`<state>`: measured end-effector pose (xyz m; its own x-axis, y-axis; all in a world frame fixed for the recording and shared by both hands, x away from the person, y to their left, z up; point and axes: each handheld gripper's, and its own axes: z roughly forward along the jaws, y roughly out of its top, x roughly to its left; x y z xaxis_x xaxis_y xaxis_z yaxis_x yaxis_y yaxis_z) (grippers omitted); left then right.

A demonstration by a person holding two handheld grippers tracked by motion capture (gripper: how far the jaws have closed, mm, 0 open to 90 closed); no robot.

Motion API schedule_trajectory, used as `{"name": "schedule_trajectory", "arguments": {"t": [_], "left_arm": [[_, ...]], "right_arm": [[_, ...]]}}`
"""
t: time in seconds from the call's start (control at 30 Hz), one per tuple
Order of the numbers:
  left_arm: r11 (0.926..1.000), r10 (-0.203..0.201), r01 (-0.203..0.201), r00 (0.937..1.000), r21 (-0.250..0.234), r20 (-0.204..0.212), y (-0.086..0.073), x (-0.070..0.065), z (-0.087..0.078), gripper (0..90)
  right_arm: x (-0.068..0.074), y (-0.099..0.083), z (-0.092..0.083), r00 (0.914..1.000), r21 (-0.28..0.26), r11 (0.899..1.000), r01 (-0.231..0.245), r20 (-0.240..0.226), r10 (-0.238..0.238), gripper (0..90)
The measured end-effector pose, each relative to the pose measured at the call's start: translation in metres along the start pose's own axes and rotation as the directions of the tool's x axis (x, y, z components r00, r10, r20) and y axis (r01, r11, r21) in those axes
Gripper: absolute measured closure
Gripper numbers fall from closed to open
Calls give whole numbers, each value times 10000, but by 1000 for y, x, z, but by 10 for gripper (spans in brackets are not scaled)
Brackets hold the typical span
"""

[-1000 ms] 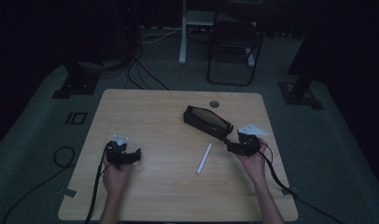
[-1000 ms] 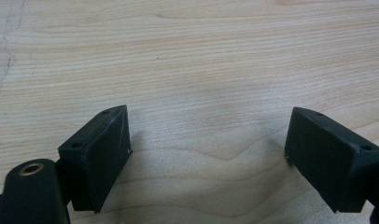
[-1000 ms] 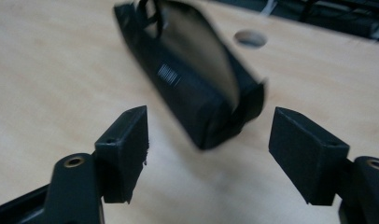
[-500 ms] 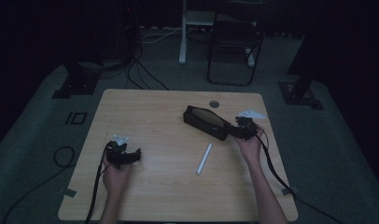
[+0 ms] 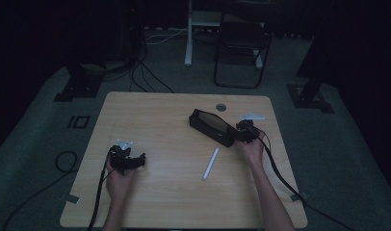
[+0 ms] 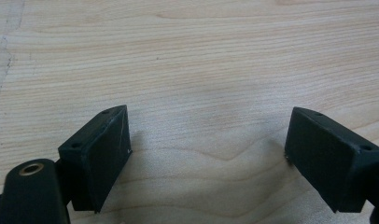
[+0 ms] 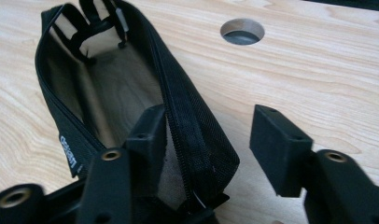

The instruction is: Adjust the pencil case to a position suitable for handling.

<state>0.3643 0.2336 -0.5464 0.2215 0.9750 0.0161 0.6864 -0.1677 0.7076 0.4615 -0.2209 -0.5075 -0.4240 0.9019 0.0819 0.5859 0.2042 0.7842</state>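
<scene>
A white pen (image 5: 210, 163) lies on the table (image 5: 160, 115), a cable hole (image 5: 221, 107) at its twelve o'clock. A chair (image 5: 241, 48) stands beyond the table's far edge.

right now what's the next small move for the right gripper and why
Probably keep closing the right gripper on the near rim of the open black fabric zip pouch. Its jaws have just been closing, one finger sits inside the pouch and one outside, and a gap remains, so the rim isn't pinched yet.
</scene>
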Motion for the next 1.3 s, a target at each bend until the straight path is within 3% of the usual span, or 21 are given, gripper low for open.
{"name": "schedule_trajectory", "arguments": {"t": [0.27, 0.3, 0.43, 0.47, 0.7, 0.8, 0.83, 0.87, 0.93, 1.0, 1.13, 1.3], "left_arm": [[10000, -4, 4, 10000, -13, -3, 0, 0, 0, 147], [10000, -5, 5, 10000, -14, 0, 0, 0, 0, 147], [10000, -3, 3, 10000, -13, -2, 0, 0, 0, 147], [10000, -7, 7, 10000, -2, -1, 0, 0, 0, 147], [10000, -5, 5, 10000, -15, -2, 0, 0, 0, 147], [10000, -3, 3, 10000, -14, -2, 0, 0, 0, 147], [10000, -3, 3, 10000, -14, -2, 0, 0, 0, 147], [10000, 0, 0, 10000, -2, -3, 0, 0, 0, 147], [10000, 0, 0, 10000, -3, -2, 0, 0, 0, 147], [10000, -5, 5, 10000, -14, -2, 0, 0, 0, 147], [10000, -4, 4, 10000, -14, -2, 0, 0, 0, 147], [10000, -4, 4, 10000, 1, -3, 0, 0, 0, 147]], "right_arm": [[6, -6, 2, 9966, 43, 9978, 658, -506, -655, 546], [10, -7, 1, 9921, -3, 9950, 997, -763, -995, 563], [14, -7, 1, 9861, -48, 9909, 1344, -980, -1342, 576], [17, -7, 0, 9808, -134, 9874, 1578, -1142, -1583, 590], [22, -8, 0, 9637, -274, 9786, 2040, -1702, -2057, 634], [24, -7, 0, 9554, -271, 9730, 2290, -1854, -2301, 614], [24, -7, 0, 9554, -271, 9730, 2290, -1854, -2301, 614], [24, -6, -1, 9607, -336, 9759, 2156, -1718, -2182, 509], [24, -5, -2, 9636, -379, 9777, 2068, -1654, -2102, 476], [24, -2, -8, 9727, -513, 9825, 1792, -1405, -1848, 404], [25, 1, -16, 9783, -705, 9834, 1669, -1121, -1741, 365], [32, 6, -46, 9817, -1250, 9804, 1525, -955, -1649, 350]]}}
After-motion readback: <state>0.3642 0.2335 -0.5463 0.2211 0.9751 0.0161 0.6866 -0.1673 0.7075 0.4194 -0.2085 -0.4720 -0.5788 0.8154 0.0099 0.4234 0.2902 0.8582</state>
